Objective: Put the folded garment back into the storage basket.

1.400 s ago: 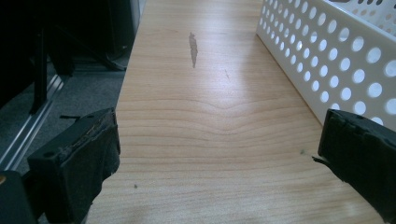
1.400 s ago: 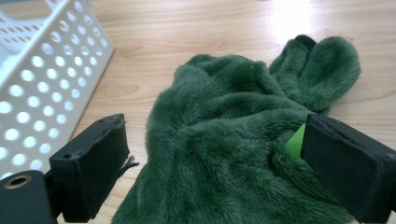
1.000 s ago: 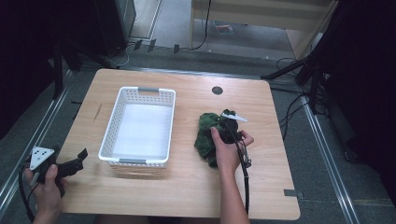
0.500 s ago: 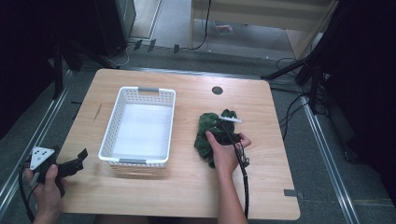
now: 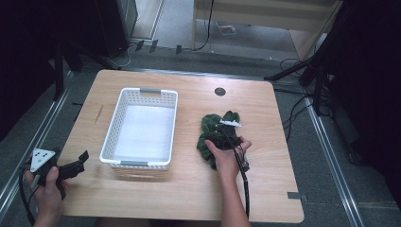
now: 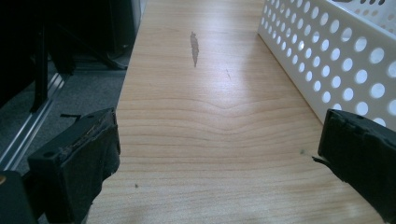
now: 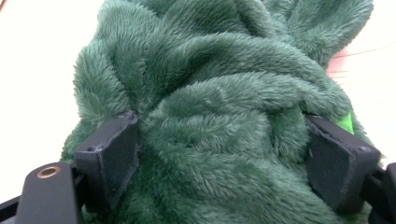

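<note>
High view, counts: you have one white perforated basket (image 5: 140, 127), one green fleece cloth (image 5: 215, 135), and two grippers.
High view, basket: it sits left of the desk (image 5: 189, 198) centre, with nothing inside.
High view, cloth: it lies bunched right of centre, under your right gripper (image 5: 222, 137).
High view, left gripper (image 5: 71, 168): it hovers at the desk's near-left corner, beside the basket's near end.
Left gripper view: your jaws stand wide apart over bare wood, the basket wall (image 6: 336, 56) at right.
Right gripper view: your jaws are spread with a fold of the fleece cloth (image 7: 219, 116) bulging between them, both pads against the pile.
</note>
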`<action>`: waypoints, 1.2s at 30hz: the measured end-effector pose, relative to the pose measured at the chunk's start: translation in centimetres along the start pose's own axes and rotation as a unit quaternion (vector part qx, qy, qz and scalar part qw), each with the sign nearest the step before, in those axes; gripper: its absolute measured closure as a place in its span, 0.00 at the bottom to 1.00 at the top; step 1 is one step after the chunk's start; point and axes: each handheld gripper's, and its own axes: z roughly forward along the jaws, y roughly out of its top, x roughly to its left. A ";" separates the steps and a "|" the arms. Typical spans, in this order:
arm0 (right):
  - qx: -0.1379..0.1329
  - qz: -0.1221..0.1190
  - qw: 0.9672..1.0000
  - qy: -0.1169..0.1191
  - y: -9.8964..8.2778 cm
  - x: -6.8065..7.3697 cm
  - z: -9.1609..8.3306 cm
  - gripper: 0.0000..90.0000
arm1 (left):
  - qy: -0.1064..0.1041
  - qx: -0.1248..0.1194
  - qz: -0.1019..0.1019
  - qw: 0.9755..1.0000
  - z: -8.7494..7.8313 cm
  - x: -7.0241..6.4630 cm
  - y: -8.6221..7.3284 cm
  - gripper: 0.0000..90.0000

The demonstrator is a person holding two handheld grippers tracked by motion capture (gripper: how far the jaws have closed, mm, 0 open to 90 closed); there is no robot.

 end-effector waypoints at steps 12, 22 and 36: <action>0.004 0.008 1.000 0.009 -0.2 0.1 -0.5 0.19 | -0.001 0.002 -0.003 1.000 0.0 0.0 0.0 0.00; 0.002 -0.020 1.000 -0.004 -0.5 0.6 -0.3 0.24 | -0.001 0.005 -0.002 1.000 0.0 0.0 0.0 0.00; -0.013 -0.020 1.000 0.007 -0.8 1.5 -0.8 0.72 | -0.003 0.012 -0.011 1.000 0.1 0.1 0.0 0.00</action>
